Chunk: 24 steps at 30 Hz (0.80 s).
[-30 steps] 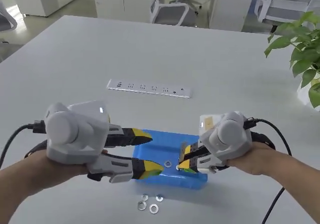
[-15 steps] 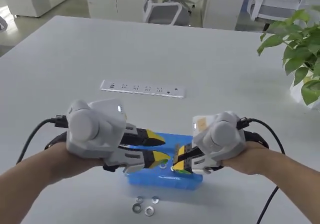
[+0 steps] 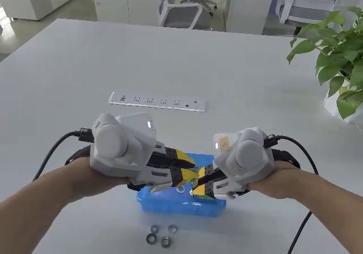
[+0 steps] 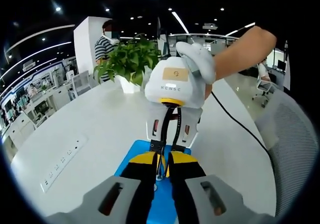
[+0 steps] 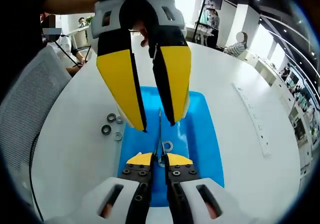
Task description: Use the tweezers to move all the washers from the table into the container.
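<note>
Rig items, as I am logging them off the feeds:

- Left gripper (image 3: 193, 176): I am seeing a pale grey housing with a rounded knob at the back. A small white light (image 3: 149, 125) is glowing on its top edge. A black cable (image 3: 62, 142) is trailing from the rear. The jaws are showing black with broad yellow ends.
- Right gripper (image 3: 198, 190): I am seeing a white shell carrying a tan sticker (image 4: 176, 74), with dark lettering under it that I am failing to read. A yellow ring (image 4: 172, 102) is sitting below that. A black cable (image 4: 236, 119) is running off it. The black jaws are showing small screws (image 5: 131, 172) and yellow tips.
- Forearms: both are showing bare.
</note>
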### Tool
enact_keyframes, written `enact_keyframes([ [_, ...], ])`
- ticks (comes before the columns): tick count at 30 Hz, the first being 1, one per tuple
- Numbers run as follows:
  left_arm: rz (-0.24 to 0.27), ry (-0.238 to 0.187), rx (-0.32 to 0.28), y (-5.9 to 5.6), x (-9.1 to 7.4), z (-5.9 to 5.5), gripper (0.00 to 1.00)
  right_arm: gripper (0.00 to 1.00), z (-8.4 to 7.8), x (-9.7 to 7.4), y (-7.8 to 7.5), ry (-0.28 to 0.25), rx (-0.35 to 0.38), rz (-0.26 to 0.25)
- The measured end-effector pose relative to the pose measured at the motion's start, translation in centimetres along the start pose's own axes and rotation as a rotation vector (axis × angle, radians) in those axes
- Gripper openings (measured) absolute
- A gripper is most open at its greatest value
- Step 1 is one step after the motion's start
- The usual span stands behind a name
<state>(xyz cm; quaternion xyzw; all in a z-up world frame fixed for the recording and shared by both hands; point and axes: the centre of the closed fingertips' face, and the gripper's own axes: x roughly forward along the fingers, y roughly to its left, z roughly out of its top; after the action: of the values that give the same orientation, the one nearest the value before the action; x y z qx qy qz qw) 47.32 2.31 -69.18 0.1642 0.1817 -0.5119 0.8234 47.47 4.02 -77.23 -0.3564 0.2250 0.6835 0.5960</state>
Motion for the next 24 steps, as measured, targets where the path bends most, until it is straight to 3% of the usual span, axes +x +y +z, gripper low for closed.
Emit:
enact_keyframes([
  [7, -0.016, 0.008, 0.021, -0.3, 0.3, -0.1, 0.07, 0.09, 0.0, 0.0, 0.1, 0.003, -0.024, 0.006],
  [17, -0.017, 0.001, 0.041, -0.4, 0.5, 0.1, 0.06, 0.12, -0.2, -0.2, -0.1, 0.008, -0.021, -0.017],
  [24, -0.011, 0.003, 0.037, -0.2, 0.6, 0.2, 0.05, 0.14, 0.0, -1.2, -0.4, -0.001, -0.009, -0.041],
])
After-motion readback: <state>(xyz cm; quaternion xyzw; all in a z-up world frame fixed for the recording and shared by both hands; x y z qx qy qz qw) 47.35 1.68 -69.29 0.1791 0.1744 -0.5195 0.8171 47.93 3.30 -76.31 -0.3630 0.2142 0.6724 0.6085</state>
